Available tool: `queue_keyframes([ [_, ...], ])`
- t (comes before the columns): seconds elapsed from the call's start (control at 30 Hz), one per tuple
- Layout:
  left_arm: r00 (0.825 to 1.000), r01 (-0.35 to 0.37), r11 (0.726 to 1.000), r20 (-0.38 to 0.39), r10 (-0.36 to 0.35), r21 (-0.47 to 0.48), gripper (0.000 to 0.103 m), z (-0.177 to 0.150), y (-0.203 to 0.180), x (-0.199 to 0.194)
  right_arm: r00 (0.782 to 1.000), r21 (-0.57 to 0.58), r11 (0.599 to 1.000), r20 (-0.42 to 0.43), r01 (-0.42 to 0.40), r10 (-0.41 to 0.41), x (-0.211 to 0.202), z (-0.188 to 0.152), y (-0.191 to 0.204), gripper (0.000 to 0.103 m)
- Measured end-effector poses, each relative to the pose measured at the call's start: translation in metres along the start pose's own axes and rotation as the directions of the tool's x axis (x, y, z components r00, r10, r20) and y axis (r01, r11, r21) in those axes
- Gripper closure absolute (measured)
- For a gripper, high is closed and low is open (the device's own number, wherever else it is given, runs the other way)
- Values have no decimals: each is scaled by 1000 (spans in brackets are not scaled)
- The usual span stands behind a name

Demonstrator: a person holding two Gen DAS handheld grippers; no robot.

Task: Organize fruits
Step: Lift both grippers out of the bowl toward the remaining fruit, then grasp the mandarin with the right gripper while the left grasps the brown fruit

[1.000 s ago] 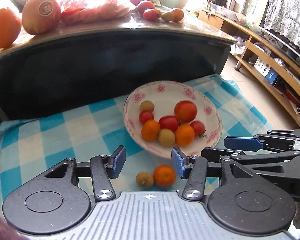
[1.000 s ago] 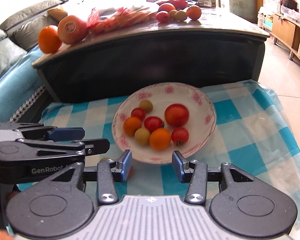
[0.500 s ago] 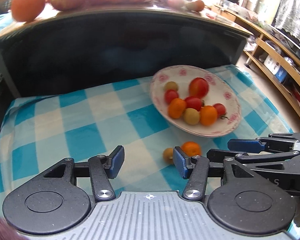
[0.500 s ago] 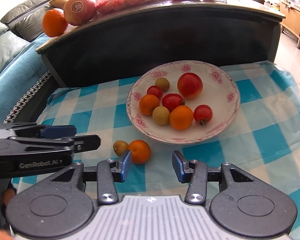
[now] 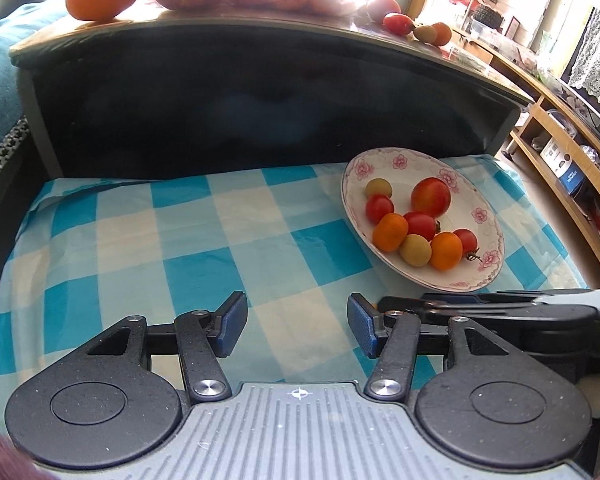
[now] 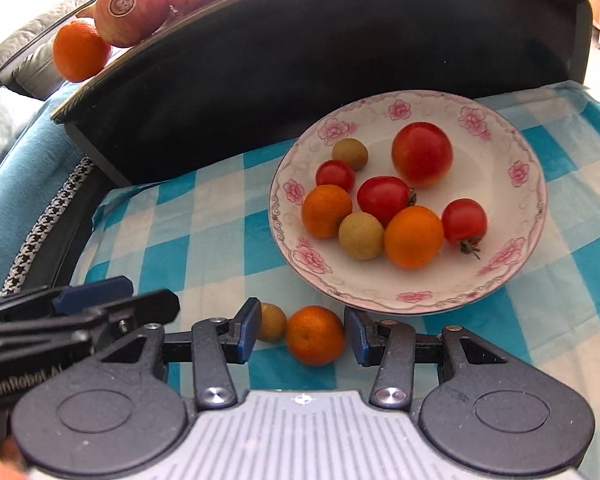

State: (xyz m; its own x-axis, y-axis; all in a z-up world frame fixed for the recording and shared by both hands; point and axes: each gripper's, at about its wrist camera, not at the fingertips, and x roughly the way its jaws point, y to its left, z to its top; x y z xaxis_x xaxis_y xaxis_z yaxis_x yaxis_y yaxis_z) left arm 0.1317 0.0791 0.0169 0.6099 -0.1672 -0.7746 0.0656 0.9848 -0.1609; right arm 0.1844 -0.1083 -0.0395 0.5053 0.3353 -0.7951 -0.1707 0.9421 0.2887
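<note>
A white plate with pink flowers (image 6: pixel 516 172) (image 5: pixel 484 216) holds several tomatoes, small oranges and brownish-yellow round fruits. On the blue checked cloth just in front of the plate lie a loose small orange (image 6: pixel 315 335) and a brownish round fruit (image 6: pixel 272 322). My right gripper (image 6: pixel 300 330) is open with both loose fruits between its fingers, the orange nearer the right finger. My left gripper (image 5: pixel 298 330) is open over bare cloth, left of the plate. The right gripper's body (image 5: pixel 500 310) hides the loose fruits in the left wrist view.
A dark curved table edge (image 6: pixel 300 40) rises behind the cloth, with a large orange (image 6: pixel 80 50), an apple (image 6: pixel 130 10) and more fruit (image 5: pixel 416 28) on top. A teal sofa (image 6: pixel 4 168) lies left; wooden shelves (image 5: pixel 560 140) stand right.
The left gripper swung left, away from the plate and the loose fruits. The right gripper came forward and down, so the loose orange and brown fruit now sit between its fingers.
</note>
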Motion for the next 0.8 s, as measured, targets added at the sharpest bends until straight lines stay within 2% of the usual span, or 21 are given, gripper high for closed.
queue_keyframes([
  [0.3, 1000, 8, 1000, -8, -8, 15, 38, -1, -6, 3, 999, 11, 1000, -26, -18, 18, -9, -10, -13, 67],
  [0.63, 1000, 13, 1000, -18, -13, 25, 38, -2, -9, 8, 999, -42, 999, -24, 23, -24, 2, -1, -4, 67],
  [0.8, 999, 18, 999, -34, -17, 30, 37, -4, -13, 12, 999, -71, 997, -35, 21, -24, -5, -8, -5, 67],
])
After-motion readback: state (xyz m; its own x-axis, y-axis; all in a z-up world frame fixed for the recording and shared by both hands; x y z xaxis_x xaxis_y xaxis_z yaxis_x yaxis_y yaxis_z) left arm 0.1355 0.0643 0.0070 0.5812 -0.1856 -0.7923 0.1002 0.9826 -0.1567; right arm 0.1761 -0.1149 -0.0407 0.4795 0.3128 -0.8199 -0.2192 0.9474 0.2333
